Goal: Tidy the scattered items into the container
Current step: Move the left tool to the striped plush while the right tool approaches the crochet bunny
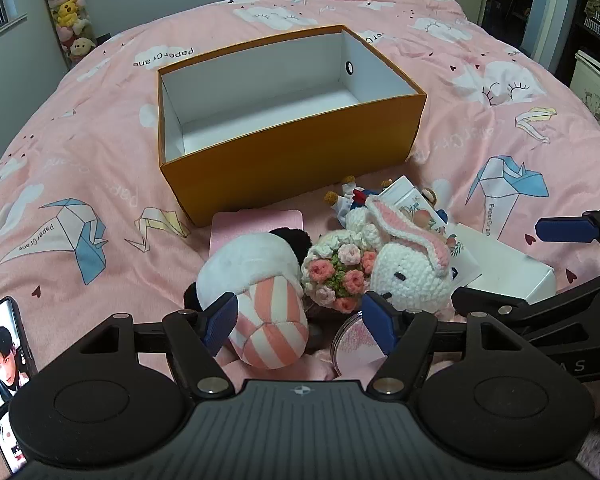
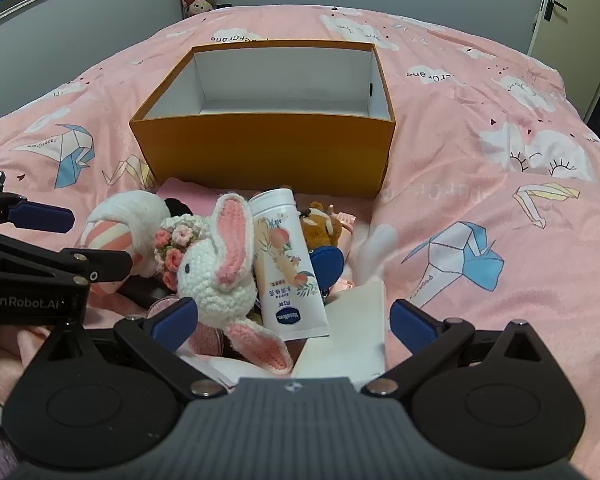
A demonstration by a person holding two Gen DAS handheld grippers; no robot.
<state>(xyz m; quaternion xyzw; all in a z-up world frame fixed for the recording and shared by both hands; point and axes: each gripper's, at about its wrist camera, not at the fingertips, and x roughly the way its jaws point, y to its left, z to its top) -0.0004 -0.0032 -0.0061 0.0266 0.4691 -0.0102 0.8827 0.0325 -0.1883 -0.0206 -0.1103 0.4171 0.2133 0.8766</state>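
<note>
An open orange box [image 1: 292, 152] with a white inside stands empty on the pink bedspread. In front of it lies a pile: a white plush with a pink-striped part [image 1: 268, 320], a crochet bouquet [image 1: 336, 276], a crochet bunny [image 2: 220, 272], a lotion tube [image 2: 288, 268], a brown plush keychain [image 2: 320, 228], a round pink compact [image 1: 356, 344] and a white carton [image 1: 512, 272]. My left gripper [image 1: 300, 322] is open, with the striped plush and the compact between its fingers but not pressed. My right gripper [image 2: 296, 320] is open above the bunny's ear and the tube's bottom end.
A phone [image 1: 4, 360] with a lit screen lies at the near left. A pink card [image 1: 256, 224] leans by the box. The pink bedspread [image 2: 480, 160] spreads all round. A column of stuffed toys [image 1: 68, 12] stands in the far corner, and a door [image 2: 556, 4] is at far right.
</note>
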